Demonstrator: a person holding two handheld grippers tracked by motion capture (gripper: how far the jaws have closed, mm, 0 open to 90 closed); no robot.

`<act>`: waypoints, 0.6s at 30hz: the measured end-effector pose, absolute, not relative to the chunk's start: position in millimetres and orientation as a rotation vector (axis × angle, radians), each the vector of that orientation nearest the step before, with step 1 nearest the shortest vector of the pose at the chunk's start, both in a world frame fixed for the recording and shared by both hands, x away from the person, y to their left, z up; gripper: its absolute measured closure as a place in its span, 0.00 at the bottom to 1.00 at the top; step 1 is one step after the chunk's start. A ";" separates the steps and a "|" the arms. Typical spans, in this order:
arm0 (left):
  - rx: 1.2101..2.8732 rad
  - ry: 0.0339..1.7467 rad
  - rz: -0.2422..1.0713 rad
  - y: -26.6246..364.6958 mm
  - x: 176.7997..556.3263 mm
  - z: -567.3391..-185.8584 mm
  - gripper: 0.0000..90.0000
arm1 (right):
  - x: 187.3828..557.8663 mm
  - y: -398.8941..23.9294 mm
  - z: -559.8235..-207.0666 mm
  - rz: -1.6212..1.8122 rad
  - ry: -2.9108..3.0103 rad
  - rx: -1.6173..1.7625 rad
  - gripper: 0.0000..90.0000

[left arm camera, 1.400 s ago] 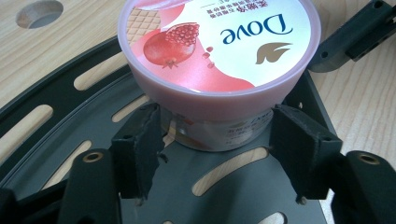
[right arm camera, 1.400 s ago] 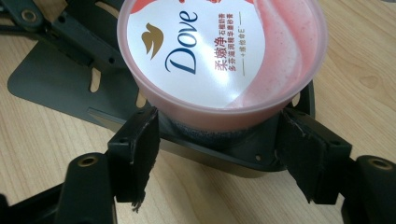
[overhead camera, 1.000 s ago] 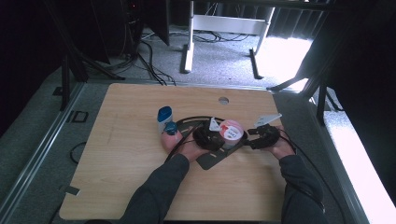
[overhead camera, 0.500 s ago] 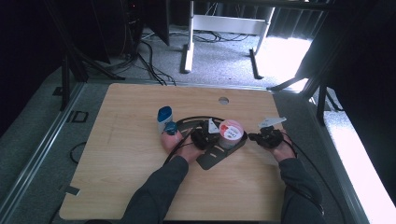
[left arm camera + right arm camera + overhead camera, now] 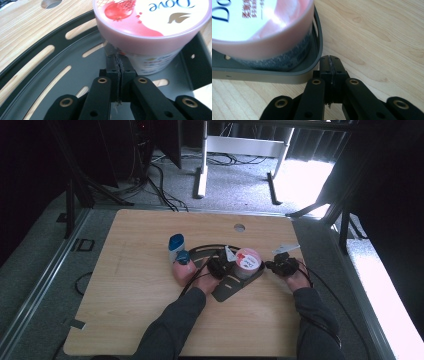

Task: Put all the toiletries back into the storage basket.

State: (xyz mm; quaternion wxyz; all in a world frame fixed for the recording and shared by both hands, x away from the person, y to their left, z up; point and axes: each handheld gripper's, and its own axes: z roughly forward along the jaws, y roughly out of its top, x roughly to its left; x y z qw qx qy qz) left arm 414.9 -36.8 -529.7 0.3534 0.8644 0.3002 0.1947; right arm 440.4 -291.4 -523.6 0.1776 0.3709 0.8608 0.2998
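- A round pink Dove tub (image 5: 248,260), lid on and printed with a pomegranate, stands in a dark grey slotted metal tray (image 5: 227,290) on the pale wooden desk (image 5: 130,290).
- The tray is flat with a low curved rim and long slots.
- The left claw (image 5: 118,62) has just closed, its jaws pressed together with nothing between them, tips against the tub's base.
- The right claw (image 5: 330,65) is closed empty, just outside the tray's rim.
- A pink bottle with a blue cap (image 5: 183,266) stands left of the tray.
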 end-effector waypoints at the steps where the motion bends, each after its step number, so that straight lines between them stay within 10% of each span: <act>1: 2.231 0.766 0.494 -38.4 414.5 -529.1 0.99 | 440.4 -292.0 -523.5 0.865 2.433 1.056 1.00; 9: 2.243 0.773 0.486 -41.9 414.8 -530.8 0.98 | 438.8 -294.6 -522.1 0.890 2.432 1.048 1.00; 18: 2.239 0.789 0.392 -36.9 411.5 -533.2 0.74 | 430.4 -298.0 -520.6 0.887 2.426 1.042 0.92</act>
